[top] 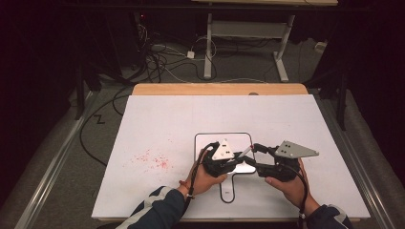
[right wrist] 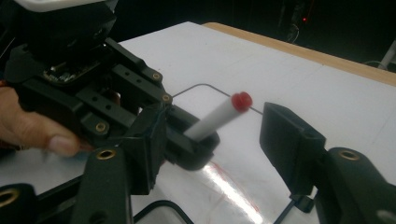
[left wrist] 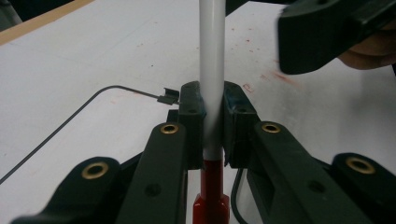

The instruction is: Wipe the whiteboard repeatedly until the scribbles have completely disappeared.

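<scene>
Scattering across the left part of the white tabletop (top: 157,119), a patch of red specks (top: 154,160) lies well apart from the hands. To its right, a thin black outline (top: 198,138) drawn on the surface marks a rounded square with a short stem toward the person.

Over that outline the person's left hand (top: 203,177) holds the left gripper (top: 237,157), a grey three-cornered plate on its top. Its jaws are clamped tight on a white marker (left wrist: 211,70): in the left gripper view the white barrel stands straight up between the two black pads, and the red end section (left wrist: 212,186) sits just below them. In the high view the marker pokes out of the jaws toward the other gripper, raised off the tabletop.

Farther right, the right hand (top: 289,183) carries the right gripper (top: 256,155), facing the left one. In the right gripper view its jaws stand apart with nothing pressed between them; the marker's red tip (right wrist: 241,100) sits in the gap, closer to the right-hand pad, touching neither. The two grippers are near each other above the outline.
</scene>
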### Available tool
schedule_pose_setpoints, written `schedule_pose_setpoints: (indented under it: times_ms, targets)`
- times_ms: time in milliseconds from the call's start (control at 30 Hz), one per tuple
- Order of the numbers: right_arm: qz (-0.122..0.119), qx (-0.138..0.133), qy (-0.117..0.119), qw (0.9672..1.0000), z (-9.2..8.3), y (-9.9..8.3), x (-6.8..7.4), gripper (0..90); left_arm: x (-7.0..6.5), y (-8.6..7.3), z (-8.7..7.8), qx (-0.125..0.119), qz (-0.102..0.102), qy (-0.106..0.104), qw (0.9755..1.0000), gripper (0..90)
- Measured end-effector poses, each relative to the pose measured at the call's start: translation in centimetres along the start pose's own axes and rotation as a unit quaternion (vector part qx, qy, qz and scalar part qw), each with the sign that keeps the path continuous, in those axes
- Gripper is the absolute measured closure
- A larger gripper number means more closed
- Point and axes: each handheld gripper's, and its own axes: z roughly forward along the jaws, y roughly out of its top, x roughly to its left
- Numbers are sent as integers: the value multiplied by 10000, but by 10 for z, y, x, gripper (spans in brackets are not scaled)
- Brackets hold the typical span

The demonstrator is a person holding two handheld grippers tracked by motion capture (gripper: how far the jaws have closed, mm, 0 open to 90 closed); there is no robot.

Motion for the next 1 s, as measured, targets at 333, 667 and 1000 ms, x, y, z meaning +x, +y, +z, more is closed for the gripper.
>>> schedule_pose_setpoints:
  times_ms: [333,667,1000]
  targets:
    - [383,-39,152,9991,7,-1,-3,679,-5,1,4,-36,-1,10,10000,785]
    - [408,-68,305,9987,16,1,-1,808,-4,0,4,17,43,148,9999,778]
    - [-24,250,-381,9990,6,10,-5,813,5,-8,-38,512,315,763,9953,320]
